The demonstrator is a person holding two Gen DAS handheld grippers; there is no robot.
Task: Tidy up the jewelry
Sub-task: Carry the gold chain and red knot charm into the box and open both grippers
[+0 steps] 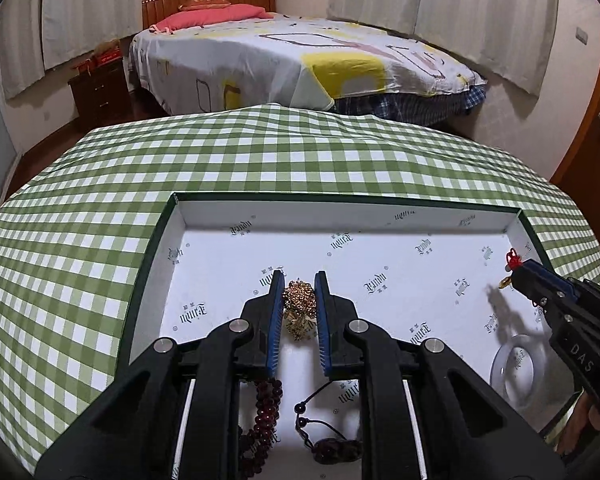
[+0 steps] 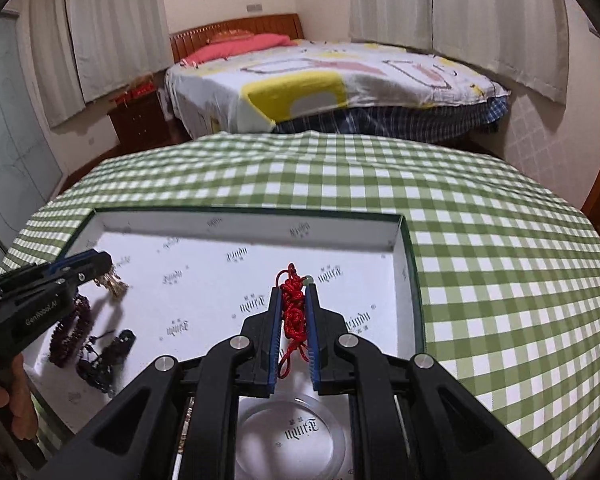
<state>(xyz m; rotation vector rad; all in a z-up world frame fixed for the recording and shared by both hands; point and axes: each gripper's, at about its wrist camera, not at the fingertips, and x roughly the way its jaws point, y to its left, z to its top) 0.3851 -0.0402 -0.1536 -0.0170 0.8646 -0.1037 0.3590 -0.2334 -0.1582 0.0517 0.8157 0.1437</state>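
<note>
A shallow white-lined box (image 1: 204,216) (image 2: 404,240) lies on the checked table. My left gripper (image 1: 299,280) is shut on a gold bead cluster (image 1: 298,298) and holds it over the box's left part; it shows at the left of the right wrist view (image 2: 100,264) with the gold piece (image 2: 114,284) hanging from it. My right gripper (image 2: 294,294) is shut on a red knotted cord (image 2: 294,312) over the box's right part; it shows at the right of the left wrist view (image 1: 516,268). A dark red bead bracelet (image 1: 266,408) (image 2: 70,332), a dark cord bracelet (image 1: 332,446) (image 2: 108,352) and a clear bangle (image 1: 516,368) (image 2: 292,436) lie in the box.
The green-and-white checked tablecloth (image 1: 260,148) (image 2: 480,240) surrounds the box. Beyond the table's far edge stand a bed (image 1: 300,60) and a dark nightstand (image 1: 100,88). A wooden door (image 1: 596,120) is at the right.
</note>
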